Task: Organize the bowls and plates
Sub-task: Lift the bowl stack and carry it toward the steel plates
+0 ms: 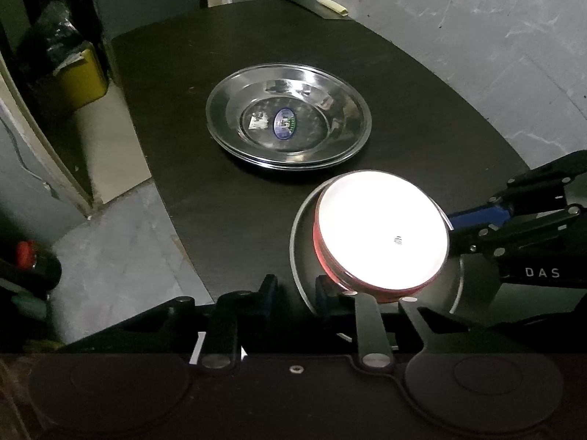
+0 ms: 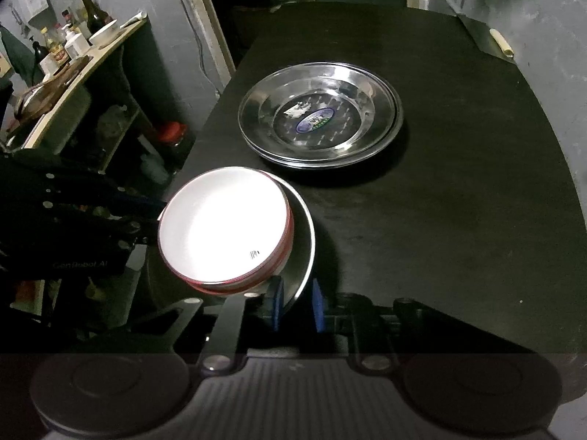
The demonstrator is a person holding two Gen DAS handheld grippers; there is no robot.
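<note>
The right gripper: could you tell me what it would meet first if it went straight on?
The steel plate, its rim already inside the right gripper; beyond it, probably the table.

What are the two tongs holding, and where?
The left tongs and right tongs each pinch the rim of the steel plate carrying the bowls, on opposite sides.

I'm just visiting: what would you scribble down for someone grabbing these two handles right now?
Left gripper: jaws shut on the rim of the plate.
Right gripper: jaws shut on another part of that rim.
Stacked white bowls sit tilted on that plate, at the table's near edge.
Done: steel plates stacked mid-table.
Left: probably set this plate and the bowls in place.
</note>
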